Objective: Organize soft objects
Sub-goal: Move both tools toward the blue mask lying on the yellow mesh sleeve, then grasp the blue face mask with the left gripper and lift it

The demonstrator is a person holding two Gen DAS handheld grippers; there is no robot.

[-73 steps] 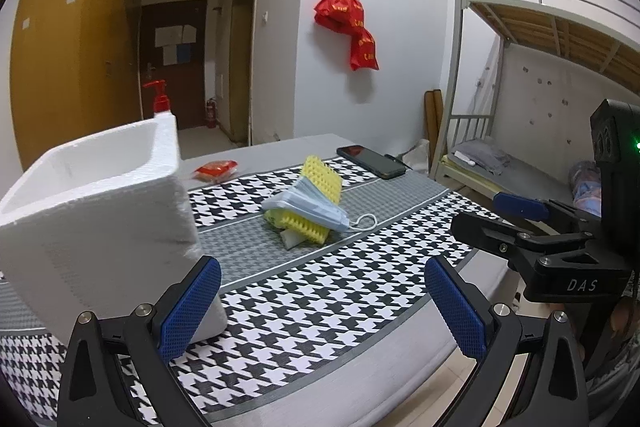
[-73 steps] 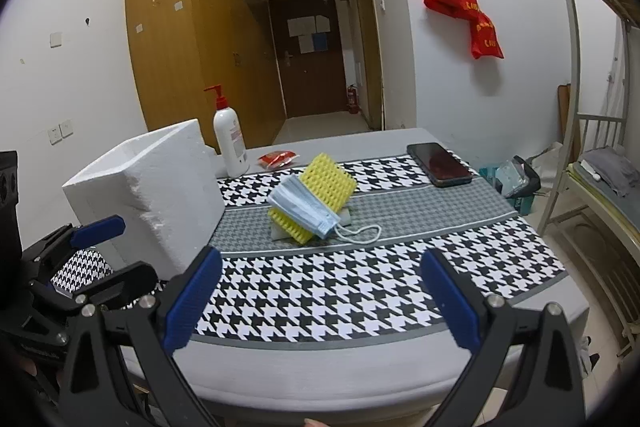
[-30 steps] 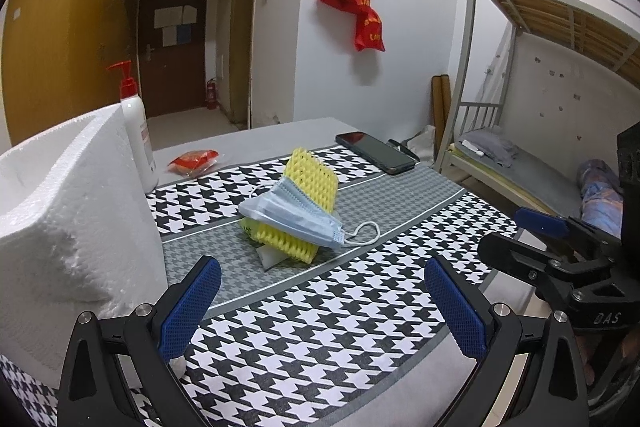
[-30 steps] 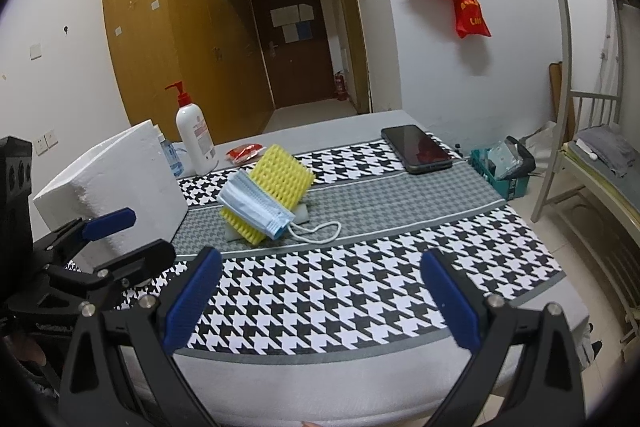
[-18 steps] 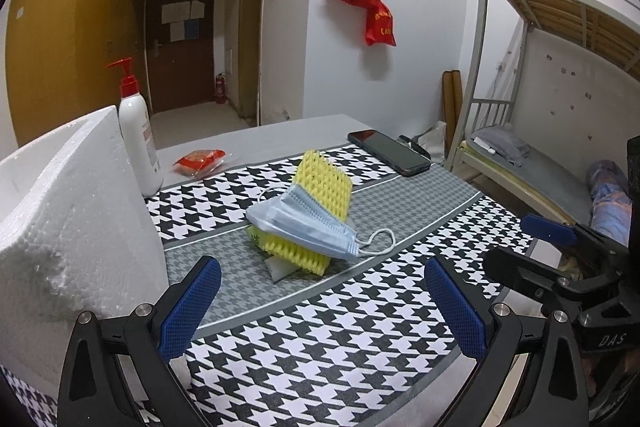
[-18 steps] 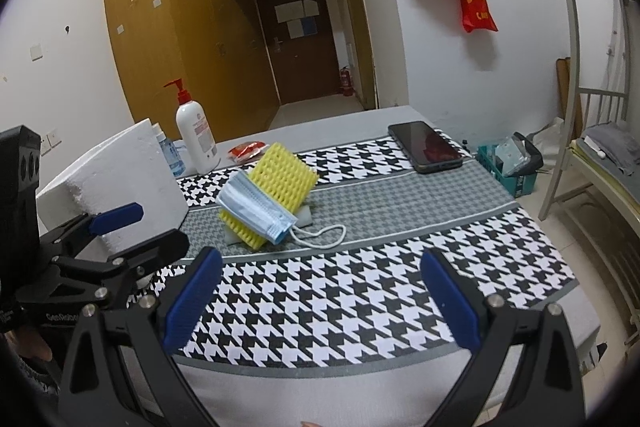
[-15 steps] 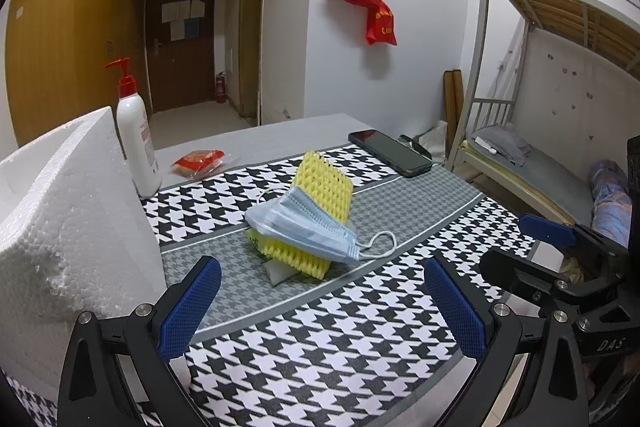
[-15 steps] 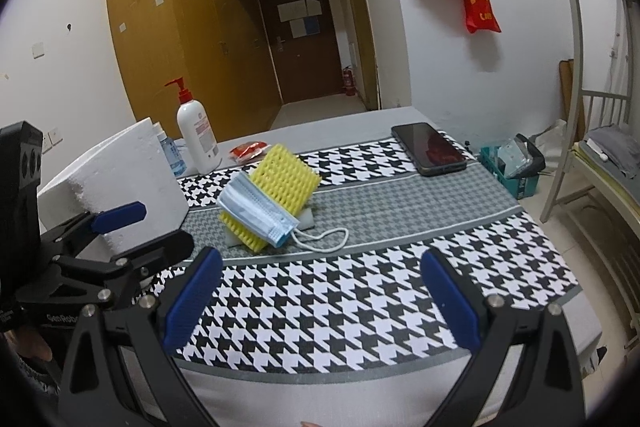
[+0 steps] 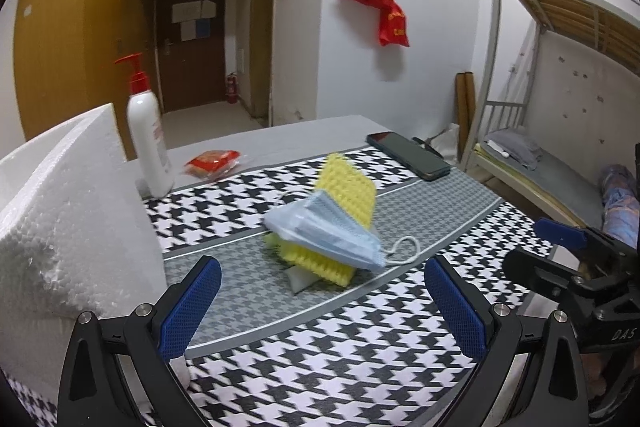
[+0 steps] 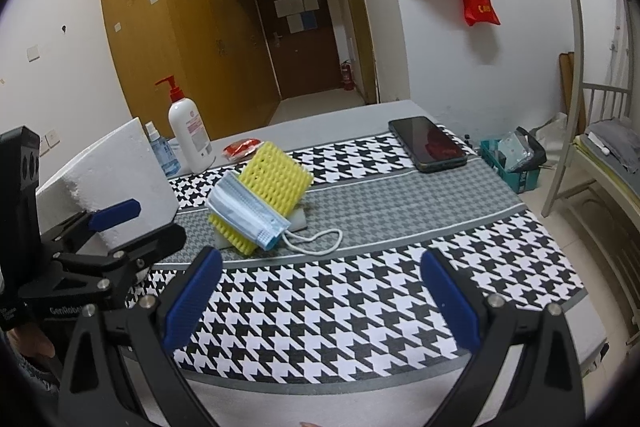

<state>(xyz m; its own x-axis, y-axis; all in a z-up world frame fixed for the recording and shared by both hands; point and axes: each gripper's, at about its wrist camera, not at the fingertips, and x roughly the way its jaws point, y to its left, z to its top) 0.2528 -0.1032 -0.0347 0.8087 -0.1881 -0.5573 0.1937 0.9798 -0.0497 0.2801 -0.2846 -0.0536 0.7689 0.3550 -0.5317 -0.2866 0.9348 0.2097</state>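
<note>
At the left stands a white foam box (image 9: 68, 227), likely the bin for the soft things. Mid-table (image 10: 400, 227), a pale blue pleated face mask (image 9: 328, 235) drapes over a yellow ridged sponge (image 10: 276, 183) that leans on a white foam block (image 10: 298, 221). All look light, limp and squashy; pinching the mask's folded body seems safest. The left gripper (image 9: 320, 303) and right gripper (image 10: 320, 301) both have jaws spread wide, empty, touching nothing.
</note>
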